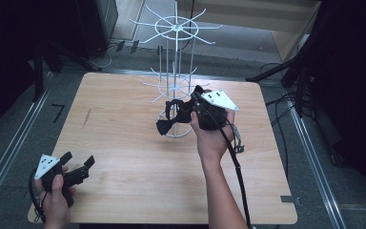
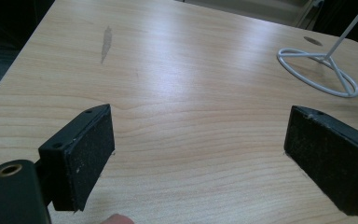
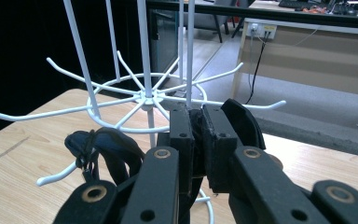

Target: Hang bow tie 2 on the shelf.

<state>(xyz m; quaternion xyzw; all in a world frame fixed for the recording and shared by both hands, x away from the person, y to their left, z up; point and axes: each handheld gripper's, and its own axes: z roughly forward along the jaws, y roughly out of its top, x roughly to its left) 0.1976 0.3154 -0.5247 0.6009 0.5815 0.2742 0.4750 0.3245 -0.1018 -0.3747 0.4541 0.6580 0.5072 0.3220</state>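
A white wire rack (image 1: 175,29) with two tiers of spokes stands on the wooden table (image 1: 124,143), right of centre. My right gripper (image 1: 177,114) is held just in front of the rack's pole below its lower tier (image 3: 147,98), shut on a black fabric item (image 1: 166,124) shaped like a bow with straps. In the right gripper view, parts of the black item (image 3: 100,144) hang to either side of my closed jaws (image 3: 196,119). My left gripper (image 1: 78,160) rests low at the table's near left corner, open, with nothing between its pads (image 2: 91,154).
The rack's round wire base (image 2: 317,70) sits on the table ahead of the left gripper. A grey streak (image 2: 106,42) marks the wood at the far left. Dark equipment, cables and metal rails surround the table.
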